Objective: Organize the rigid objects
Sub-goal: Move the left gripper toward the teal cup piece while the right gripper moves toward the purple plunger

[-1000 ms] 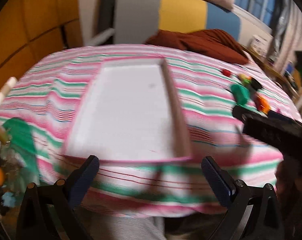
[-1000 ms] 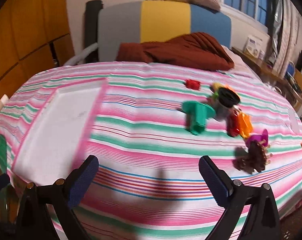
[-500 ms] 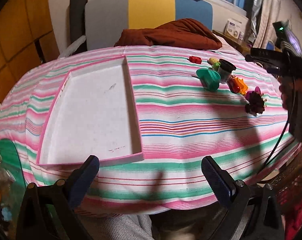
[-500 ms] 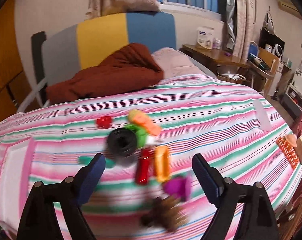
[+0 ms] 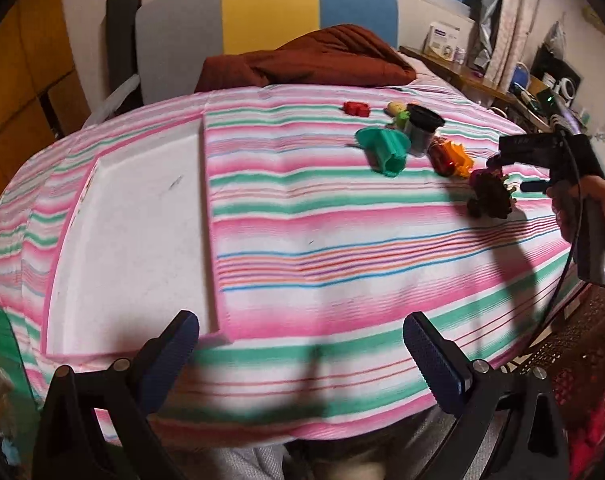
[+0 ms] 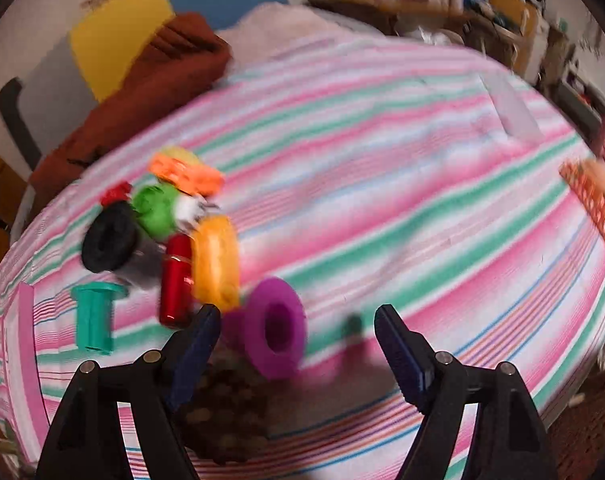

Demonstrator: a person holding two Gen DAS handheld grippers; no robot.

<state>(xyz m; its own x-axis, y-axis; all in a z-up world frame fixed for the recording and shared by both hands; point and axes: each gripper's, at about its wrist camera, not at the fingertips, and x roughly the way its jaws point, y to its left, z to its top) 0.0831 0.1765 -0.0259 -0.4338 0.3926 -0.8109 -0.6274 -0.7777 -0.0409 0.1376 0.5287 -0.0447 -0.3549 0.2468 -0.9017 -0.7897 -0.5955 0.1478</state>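
A white tray with a pink rim [image 5: 134, 220] lies on the striped cloth at the left. A cluster of toys sits at the right: a teal spool [image 5: 384, 148], a black-lidded jar [image 5: 422, 128], a red cylinder [image 6: 176, 280], an orange piece [image 6: 214, 260], a purple spool [image 6: 276, 336] and a brown pinecone [image 6: 222, 404]. My left gripper [image 5: 300, 354] is open and empty over the near table edge. My right gripper [image 6: 296, 342] is open, just above the purple spool and pinecone; it also shows in the left wrist view [image 5: 542, 152].
A red block [image 5: 356, 108] and green and yellow pieces [image 6: 158, 208] lie behind the cluster. A brown blanket [image 5: 310, 60] lies at the far edge before a colour-blocked headboard. An orange grid item [image 6: 594, 204] is at the right edge. Cluttered shelves stand at the right.
My right gripper has swung right and down toward the toy cluster, now close over the purple spool and pinecone. My left gripper has panned right from the tray toward the table's middle.
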